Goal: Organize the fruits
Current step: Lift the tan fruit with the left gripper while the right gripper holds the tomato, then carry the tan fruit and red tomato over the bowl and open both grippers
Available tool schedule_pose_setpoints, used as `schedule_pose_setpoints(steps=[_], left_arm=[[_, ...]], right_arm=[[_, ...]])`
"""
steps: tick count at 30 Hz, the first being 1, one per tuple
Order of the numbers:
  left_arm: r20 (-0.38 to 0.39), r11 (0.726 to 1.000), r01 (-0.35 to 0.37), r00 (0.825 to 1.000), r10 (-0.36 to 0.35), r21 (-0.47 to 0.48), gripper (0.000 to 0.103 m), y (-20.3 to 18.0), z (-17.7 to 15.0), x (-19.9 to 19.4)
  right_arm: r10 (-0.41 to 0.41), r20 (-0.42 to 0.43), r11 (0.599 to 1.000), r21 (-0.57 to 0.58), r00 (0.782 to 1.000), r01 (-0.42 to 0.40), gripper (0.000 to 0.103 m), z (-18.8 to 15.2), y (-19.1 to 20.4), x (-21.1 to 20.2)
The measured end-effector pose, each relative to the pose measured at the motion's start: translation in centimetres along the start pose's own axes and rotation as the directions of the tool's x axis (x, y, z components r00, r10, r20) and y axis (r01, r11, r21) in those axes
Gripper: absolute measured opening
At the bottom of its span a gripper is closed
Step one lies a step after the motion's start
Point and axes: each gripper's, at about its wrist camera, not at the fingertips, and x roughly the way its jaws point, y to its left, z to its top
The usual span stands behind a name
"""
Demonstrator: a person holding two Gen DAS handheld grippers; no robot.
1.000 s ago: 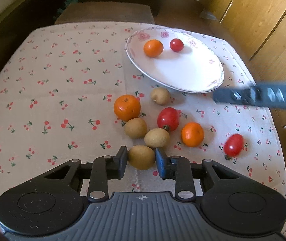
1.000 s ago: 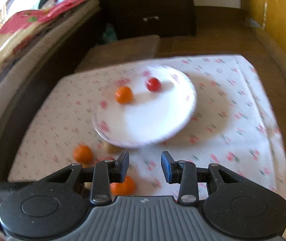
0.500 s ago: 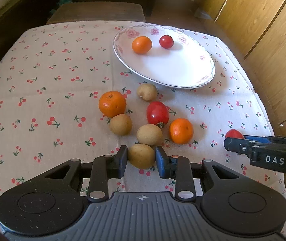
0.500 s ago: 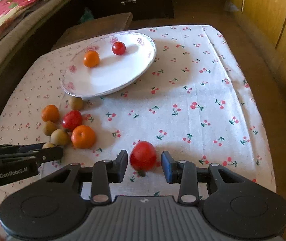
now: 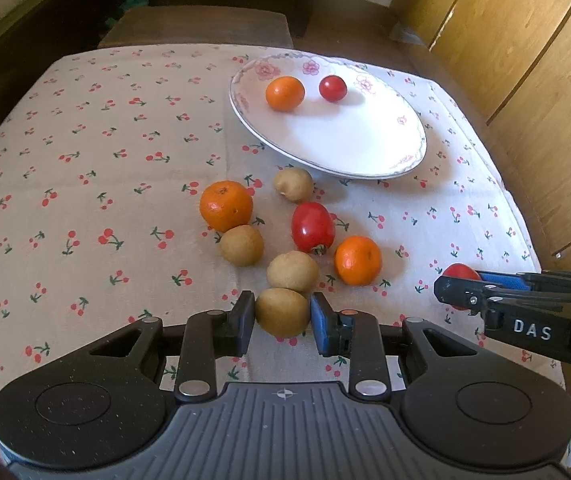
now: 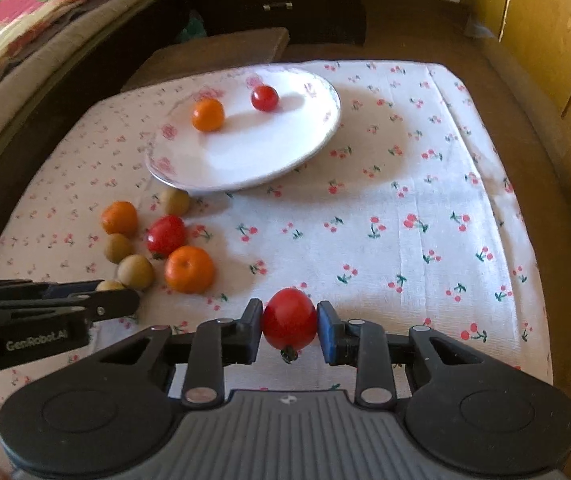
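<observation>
on cherry-print cloth, left tongs clamp a brown fruit, right tongs a tomato.

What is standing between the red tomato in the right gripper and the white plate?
Nothing visible does. The right gripper is shut on the red tomato, and only bare cloth lies between it and the white plate. The loose fruits lie off to the left.
</observation>
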Motion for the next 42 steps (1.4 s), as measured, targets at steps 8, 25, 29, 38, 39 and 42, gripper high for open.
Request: schedule_pose_setpoints(steps=[8,25,29,38,39,42], left_arm=[[0.058,0.998,0.045,0.997,-0.043,-0.039,0.038,0.3,0.9,-2.1],[0.127,0.995,0.081,0.989,-0.072,-0.066,0.038,-0.3,8.3,1.1],[0.12,0.995,0.07,0.991,-0.06,-0.074,0.038,-0.2,9.0,2.3],[0.112,0.995,0.061,0.992,-0.051,-0.08,0.038,-0.3,9.1,2.8],[0.112,0.995,0.06,0.992,-0.051,-0.077,0.038,-0.3,9.1,2.8],[0.122,0.995,0.068,0.991,-0.058,-0.078,0.038,-0.4,9.1,2.4]], right_arm=[[0.058,0.072,0.998,0.005,0.996,-0.059,0.031,1.3,0.9,-2.0],[0.073,0.124,0.996,0.05,0.99,-0.08,0.031,8.5,0.7,1.9],[0.068,0.123,0.995,0.06,0.99,-0.076,0.031,9.2,0.5,3.0],[0.067,0.123,0.994,0.076,0.99,-0.077,0.031,9.7,0.1,3.8],[0.068,0.129,0.994,0.079,0.989,-0.079,0.031,9.7,0.1,3.6],[0.07,0.148,0.992,0.092,0.986,-0.084,0.031,9.9,-0.2,3.1]])
